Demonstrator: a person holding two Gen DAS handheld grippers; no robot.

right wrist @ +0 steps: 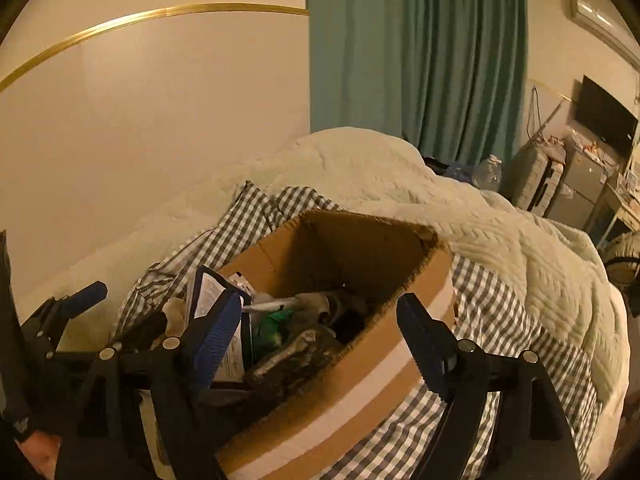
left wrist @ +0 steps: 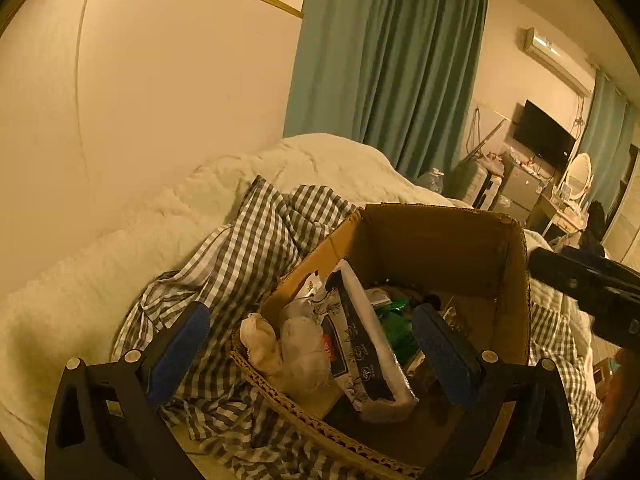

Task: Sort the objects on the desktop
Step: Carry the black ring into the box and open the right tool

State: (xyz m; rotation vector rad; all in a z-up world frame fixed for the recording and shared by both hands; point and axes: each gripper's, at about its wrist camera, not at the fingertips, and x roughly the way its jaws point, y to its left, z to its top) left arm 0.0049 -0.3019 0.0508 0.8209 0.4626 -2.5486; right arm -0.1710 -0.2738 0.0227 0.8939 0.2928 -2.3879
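Both the left gripper (left wrist: 310, 344) and right gripper (right wrist: 320, 334) gape empty over the cardboard box (left wrist: 436, 240), whose leaning packet (left wrist: 360, 344) could snag.

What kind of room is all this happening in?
Most likely a bedroom. A cardboard box of odds and ends sits on a bed with a cream quilt and checked sheet; teal curtains and a wall television stand behind.

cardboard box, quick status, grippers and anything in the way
Left gripper open, empty, over the near rim. Right gripper open, empty, above the box. Cardboard box on checked cloth, crowded: patterned pack, green packet.
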